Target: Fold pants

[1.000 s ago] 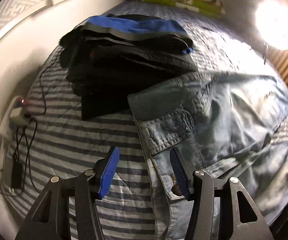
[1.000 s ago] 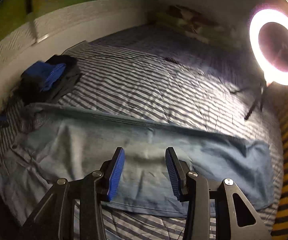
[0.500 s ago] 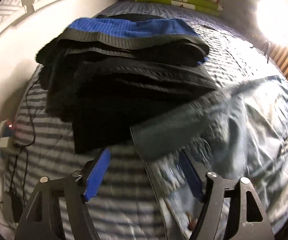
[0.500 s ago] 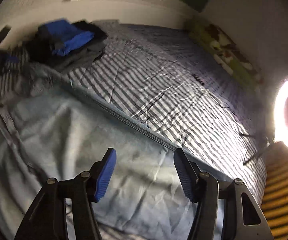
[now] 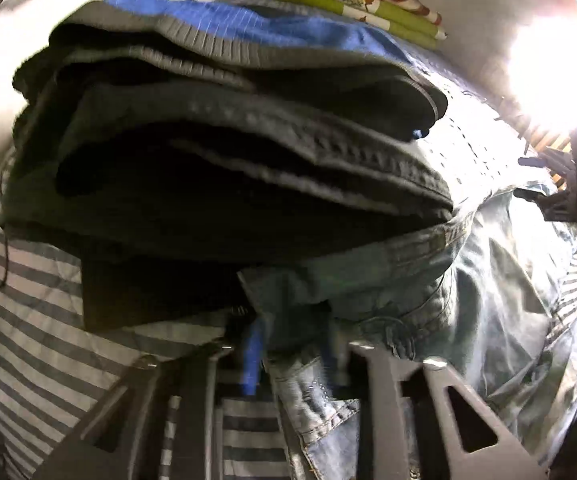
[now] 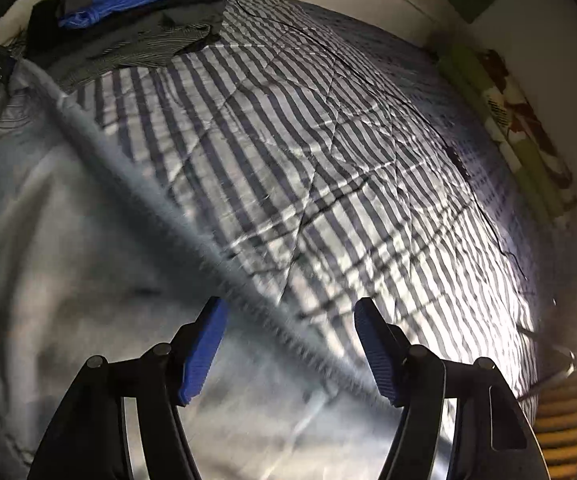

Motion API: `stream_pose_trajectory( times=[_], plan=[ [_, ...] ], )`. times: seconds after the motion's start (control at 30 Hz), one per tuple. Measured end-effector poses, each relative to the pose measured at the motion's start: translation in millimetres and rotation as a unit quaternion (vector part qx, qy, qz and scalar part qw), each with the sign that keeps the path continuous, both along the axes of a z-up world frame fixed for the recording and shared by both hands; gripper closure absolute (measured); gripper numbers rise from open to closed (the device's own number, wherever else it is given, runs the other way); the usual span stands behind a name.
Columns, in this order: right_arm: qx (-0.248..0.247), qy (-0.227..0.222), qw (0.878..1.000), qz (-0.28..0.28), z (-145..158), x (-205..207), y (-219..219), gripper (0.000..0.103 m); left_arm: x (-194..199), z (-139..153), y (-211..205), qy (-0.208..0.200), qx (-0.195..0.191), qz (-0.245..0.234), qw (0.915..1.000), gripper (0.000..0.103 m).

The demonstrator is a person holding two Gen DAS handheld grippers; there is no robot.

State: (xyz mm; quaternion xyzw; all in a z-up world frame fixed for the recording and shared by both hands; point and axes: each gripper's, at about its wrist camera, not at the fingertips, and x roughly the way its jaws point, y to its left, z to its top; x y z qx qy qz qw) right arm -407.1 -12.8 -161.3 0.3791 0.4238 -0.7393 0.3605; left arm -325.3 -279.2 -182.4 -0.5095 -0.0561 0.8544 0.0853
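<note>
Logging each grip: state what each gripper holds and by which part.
Left gripper: jaws closing on the jeans at the waistband corner. Right gripper: jaws opening above the jeans' edge, holding nothing.

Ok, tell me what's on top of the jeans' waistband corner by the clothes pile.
The dark folded pile, topped by a blue knit, overlaps the jeans at the waistband edge. How far the jeans run beneath it is hidden. The striped cover lies under both.
</note>
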Motion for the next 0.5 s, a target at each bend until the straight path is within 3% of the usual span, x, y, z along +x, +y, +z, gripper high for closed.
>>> stream_pose_trajectory(
  times=[0.07, 0.33, 0.37, 0.4, 0.43, 0.5],
  plan=[
    [0.008, -0.010, 1.000, 0.010, -8, -10, -3, 0.039, 4, 5, 1, 0.007, -0.006, 0.005, 0.9999, 0.095],
    [0.013, -0.076, 0.997, 0.015, -21, -24, 5, 0.038, 23, 31, 16, 0.040, -0.033, 0.001, 0.9987, 0.096],
    [0.010, -0.087, 0.996, 0.010, -21, -25, 5, 0.047, 25, 33, 18, 0.041, -0.035, 0.003, 0.9985, 0.097],
    [0.003, -0.110, 0.994, 0.007, -19, -25, 8, 0.079, 27, 36, 21, 0.045, -0.038, 0.003, 0.9983, 0.097],
    [0.002, -0.122, 0.993, 0.001, -20, -22, 7, 0.094, 20, 37, 17, 0.049, -0.040, 0.003, 0.9980, 0.097],
    [0.009, -0.102, 0.995, -0.004, -15, -14, 9, 0.100, 28, 42, 19, 0.054, -0.042, 0.000, 0.9977, 0.097]
  ],
)
